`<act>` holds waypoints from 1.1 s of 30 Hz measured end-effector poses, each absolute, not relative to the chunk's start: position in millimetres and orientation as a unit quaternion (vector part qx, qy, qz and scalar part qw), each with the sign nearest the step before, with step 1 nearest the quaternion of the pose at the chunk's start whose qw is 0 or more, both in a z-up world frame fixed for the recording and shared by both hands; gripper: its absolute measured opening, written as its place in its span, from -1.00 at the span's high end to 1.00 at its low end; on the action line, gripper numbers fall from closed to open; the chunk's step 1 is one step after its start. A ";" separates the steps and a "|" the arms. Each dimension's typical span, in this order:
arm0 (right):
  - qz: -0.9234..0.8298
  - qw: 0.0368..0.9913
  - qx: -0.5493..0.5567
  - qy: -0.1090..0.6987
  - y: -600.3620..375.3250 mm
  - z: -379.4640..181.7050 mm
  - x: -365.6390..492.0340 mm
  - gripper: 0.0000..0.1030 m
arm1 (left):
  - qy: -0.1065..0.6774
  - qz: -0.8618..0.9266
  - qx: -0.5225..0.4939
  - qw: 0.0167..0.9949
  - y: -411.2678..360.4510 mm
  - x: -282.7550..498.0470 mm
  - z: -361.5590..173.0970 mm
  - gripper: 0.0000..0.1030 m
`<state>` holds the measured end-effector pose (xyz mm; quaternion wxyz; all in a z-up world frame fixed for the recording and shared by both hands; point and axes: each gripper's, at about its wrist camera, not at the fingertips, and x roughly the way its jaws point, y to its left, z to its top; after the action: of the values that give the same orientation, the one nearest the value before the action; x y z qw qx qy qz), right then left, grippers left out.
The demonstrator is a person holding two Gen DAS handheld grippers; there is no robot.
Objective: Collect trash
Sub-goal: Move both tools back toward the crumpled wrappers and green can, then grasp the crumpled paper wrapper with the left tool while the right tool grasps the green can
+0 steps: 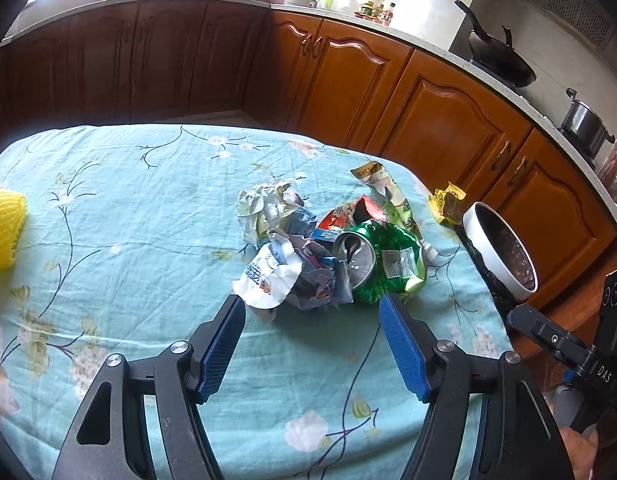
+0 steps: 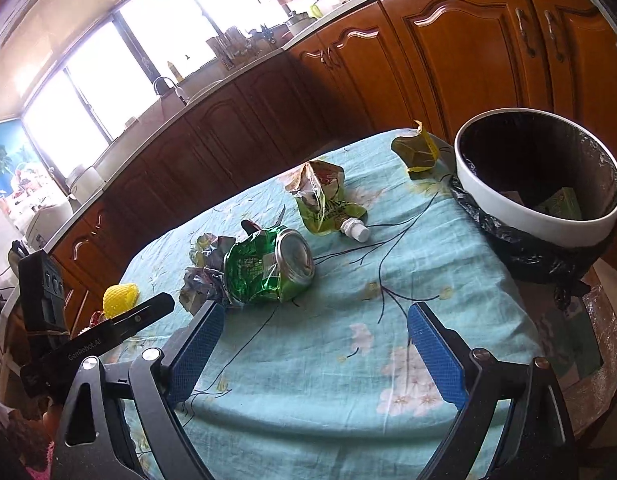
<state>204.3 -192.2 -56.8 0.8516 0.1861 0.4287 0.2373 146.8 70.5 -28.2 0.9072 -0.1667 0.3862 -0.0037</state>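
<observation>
In a sunlit kitchen lined with wooden cabinets (image 1: pixel 348 92), my left gripper (image 1: pixel 312 312) and right gripper (image 2: pixel 314 320) hover wide open and empty over a flowered blue tablecloth (image 1: pixel 128 240). The trash, a crushed green can (image 2: pixel 268 268) among wrappers (image 1: pixel 276 248), lies mid-table near the white bin (image 2: pixel 508 200).
</observation>
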 end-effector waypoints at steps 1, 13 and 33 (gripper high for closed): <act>0.240 0.851 0.185 0.429 -189.3 -57.1 205.3 -0.83 | 0.388 -0.002 -0.167 0.907 72.4 147.0 -29.2 -0.34; 0.252 0.850 0.153 0.436 -144.5 -62.7 234.6 -0.65 | 0.400 0.003 -0.149 0.904 84.0 167.9 -43.6 -0.33; 0.252 0.844 0.131 0.456 -123.2 -83.5 259.8 0.79 | 0.417 -0.018 -0.139 0.898 83.1 190.4 -59.4 0.93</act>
<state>259.8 -123.2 -83.5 0.8438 0.1305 0.4556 0.2519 190.4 83.1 -59.4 0.8982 -0.1390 0.4167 -0.0177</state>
